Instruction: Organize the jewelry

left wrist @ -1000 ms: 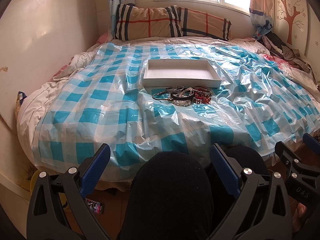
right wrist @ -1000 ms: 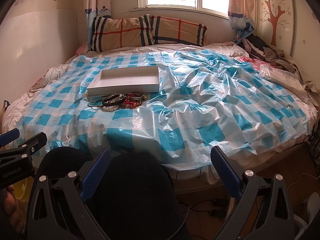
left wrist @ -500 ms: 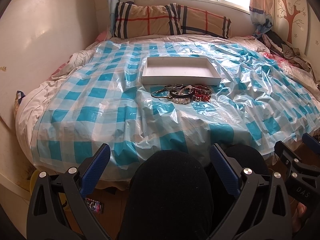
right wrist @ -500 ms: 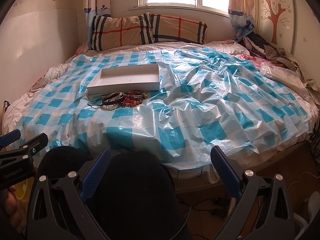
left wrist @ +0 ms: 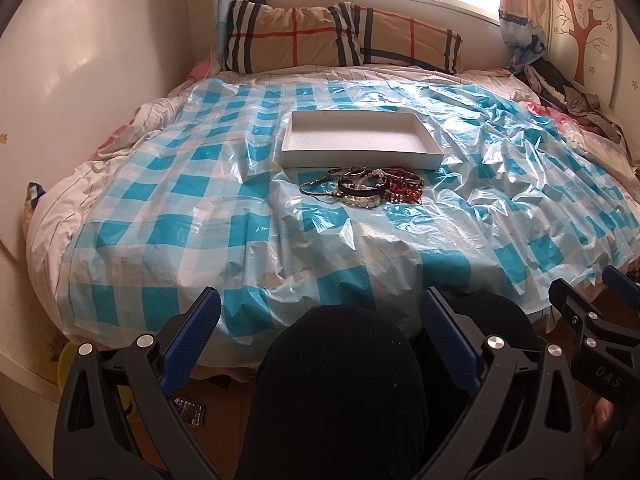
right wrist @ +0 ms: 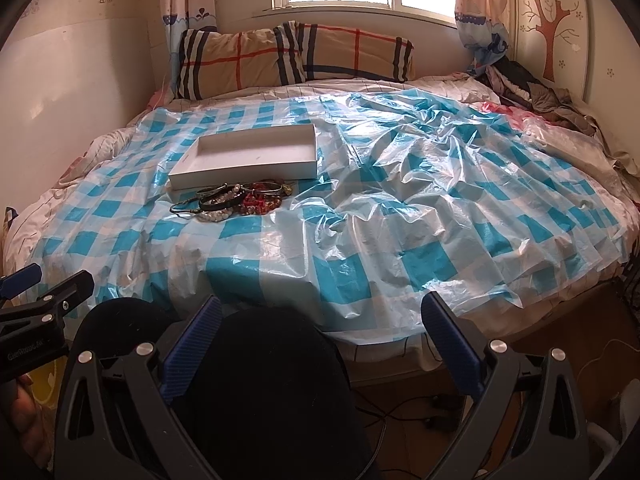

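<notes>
A heap of bracelets and bead strings (left wrist: 362,190) (right wrist: 236,200), black, pearl and red, lies on the blue-checked plastic sheet on the bed. Just behind the heap sits a shallow white box (left wrist: 360,142) (right wrist: 248,158) with nothing in it. My left gripper (left wrist: 320,312) hangs open over the person's dark-clothed knees, short of the bed's near edge. My right gripper (right wrist: 320,316) is open too, over the other knee and well short of the jewelry. Each gripper's side shows at the edge of the other view.
The plastic sheet (right wrist: 420,200) is crumpled and raised on the right half of the bed. Plaid pillows (left wrist: 340,38) lean under the window. Clothes (right wrist: 532,92) are piled at the far right. A wall board (left wrist: 80,80) stands left of the bed.
Both views have crept slightly forward and tilted, so the box and jewelry sit a little nearer and lower in frame. Both grippers stay open and nothing on the bed has moved.
</notes>
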A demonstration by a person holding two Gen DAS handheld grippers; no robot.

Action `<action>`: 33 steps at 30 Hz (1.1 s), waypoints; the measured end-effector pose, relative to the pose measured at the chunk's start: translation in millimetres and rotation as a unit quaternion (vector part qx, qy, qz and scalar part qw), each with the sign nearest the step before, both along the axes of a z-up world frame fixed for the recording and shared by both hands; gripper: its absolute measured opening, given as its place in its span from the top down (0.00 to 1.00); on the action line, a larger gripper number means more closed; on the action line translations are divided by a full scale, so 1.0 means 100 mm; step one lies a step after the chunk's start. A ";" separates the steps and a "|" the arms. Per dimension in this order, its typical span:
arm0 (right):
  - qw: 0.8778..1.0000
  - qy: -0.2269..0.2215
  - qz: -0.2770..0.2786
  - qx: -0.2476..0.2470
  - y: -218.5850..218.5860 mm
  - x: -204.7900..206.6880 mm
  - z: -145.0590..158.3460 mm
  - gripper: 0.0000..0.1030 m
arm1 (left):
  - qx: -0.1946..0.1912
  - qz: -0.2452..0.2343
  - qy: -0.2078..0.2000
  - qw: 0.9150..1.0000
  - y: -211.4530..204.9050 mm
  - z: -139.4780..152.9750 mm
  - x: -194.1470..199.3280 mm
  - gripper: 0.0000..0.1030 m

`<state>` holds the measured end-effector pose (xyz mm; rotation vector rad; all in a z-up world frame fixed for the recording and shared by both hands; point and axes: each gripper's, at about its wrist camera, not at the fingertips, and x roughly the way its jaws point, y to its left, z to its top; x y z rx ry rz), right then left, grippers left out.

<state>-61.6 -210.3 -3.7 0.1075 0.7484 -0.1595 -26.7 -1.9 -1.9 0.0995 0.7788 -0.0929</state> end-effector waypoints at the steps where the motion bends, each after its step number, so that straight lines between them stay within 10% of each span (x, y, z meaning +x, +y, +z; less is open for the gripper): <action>1: 1.000 0.000 0.000 0.001 -0.01 0.00 -0.01 0.07 | 0.001 0.000 0.000 1.000 -0.01 0.00 0.00 0.07; 33: 0.991 0.030 0.128 -0.026 0.07 1.66 -0.16 0.07 | 0.006 -0.046 0.041 0.998 -0.10 -0.18 1.89 0.07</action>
